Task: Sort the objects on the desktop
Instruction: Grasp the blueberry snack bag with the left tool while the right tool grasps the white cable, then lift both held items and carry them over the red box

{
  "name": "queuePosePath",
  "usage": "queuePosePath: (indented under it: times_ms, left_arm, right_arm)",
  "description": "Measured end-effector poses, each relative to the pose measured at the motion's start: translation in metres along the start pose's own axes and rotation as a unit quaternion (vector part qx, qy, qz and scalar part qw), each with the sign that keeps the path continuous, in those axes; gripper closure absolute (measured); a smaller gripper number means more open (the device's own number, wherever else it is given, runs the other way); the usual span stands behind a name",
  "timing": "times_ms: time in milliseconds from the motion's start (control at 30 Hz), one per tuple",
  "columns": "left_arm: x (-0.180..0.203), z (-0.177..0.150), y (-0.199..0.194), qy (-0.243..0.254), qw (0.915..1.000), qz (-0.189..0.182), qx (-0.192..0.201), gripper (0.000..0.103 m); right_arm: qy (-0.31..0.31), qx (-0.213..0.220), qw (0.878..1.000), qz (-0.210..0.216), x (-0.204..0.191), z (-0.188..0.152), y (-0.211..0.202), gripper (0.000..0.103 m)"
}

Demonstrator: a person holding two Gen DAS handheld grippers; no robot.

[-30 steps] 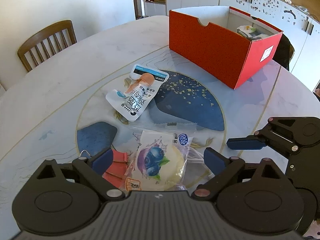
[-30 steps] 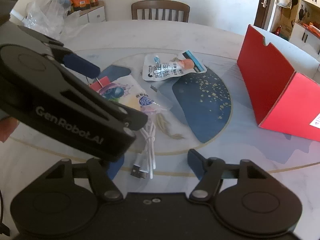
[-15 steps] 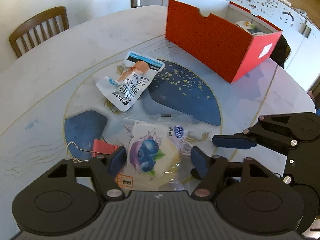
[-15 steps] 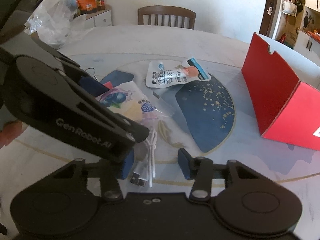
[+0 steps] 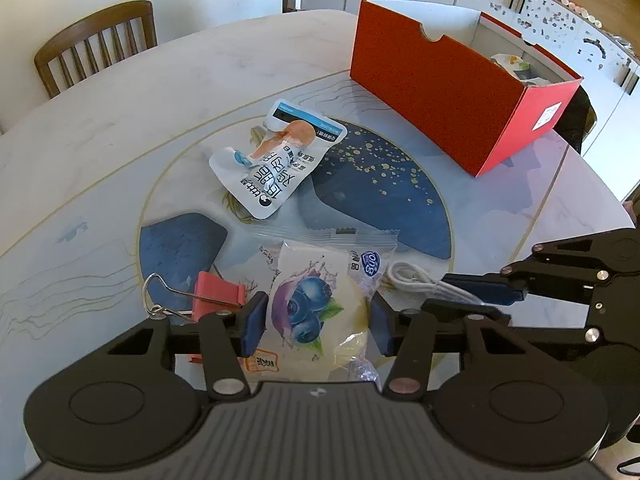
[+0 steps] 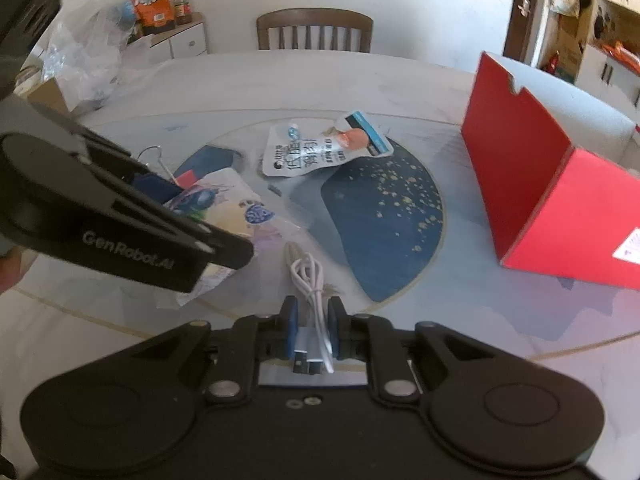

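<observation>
A blueberry bun packet (image 5: 316, 300) lies on the table's blue-patterned centre, between the pads of my left gripper (image 5: 318, 320). The jaws are closing and the pads touch the packet's two sides. To its right, my right gripper (image 6: 313, 320) is shut on a coiled white USB cable (image 6: 306, 276), whose plug end sits between the pads. In the left wrist view the right gripper (image 5: 468, 300) comes in from the right over the cable (image 5: 404, 276). A red binder clip (image 5: 216, 292) lies left of the packet. A white snack pouch (image 5: 276, 164) rests farther back.
A red cardboard box (image 5: 440, 92) stands open at the back right with some items inside. A wooden chair (image 5: 96, 44) stands beyond the far edge of the marble table (image 5: 120, 120). A sideboard with bags and jars (image 6: 160, 20) is behind the table.
Both grippers have narrowed. The left jaws came in onto the sides of the bun packet; the right jaws closed onto the white cable. Neither hand has shifted much.
</observation>
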State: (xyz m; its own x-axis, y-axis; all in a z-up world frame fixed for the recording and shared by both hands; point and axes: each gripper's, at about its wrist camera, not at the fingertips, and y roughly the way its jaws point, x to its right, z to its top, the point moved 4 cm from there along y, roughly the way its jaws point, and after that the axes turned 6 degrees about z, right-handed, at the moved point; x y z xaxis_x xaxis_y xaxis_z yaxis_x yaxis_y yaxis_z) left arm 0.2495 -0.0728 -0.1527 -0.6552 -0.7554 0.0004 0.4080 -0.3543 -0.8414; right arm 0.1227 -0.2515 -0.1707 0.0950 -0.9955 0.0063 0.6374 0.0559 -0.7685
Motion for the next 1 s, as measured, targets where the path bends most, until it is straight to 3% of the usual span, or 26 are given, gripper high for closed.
queuePosePath:
  times_ms: [500, 1000]
  left_arm:
    - [0.012, 0.011, -0.024, -0.031, 0.9994, 0.001, 0.013, 0.054]
    - [0.048, 0.033, -0.062, -0.061, 0.9978, 0.0, 0.026, 0.054]
  right_arm:
    - [0.068, 0.024, 0.997, 0.003, 0.039, 0.007, -0.046, 0.088]
    - [0.095, 0.055, 0.994, -0.003, 0.071, 0.021, -0.093, 0.088]
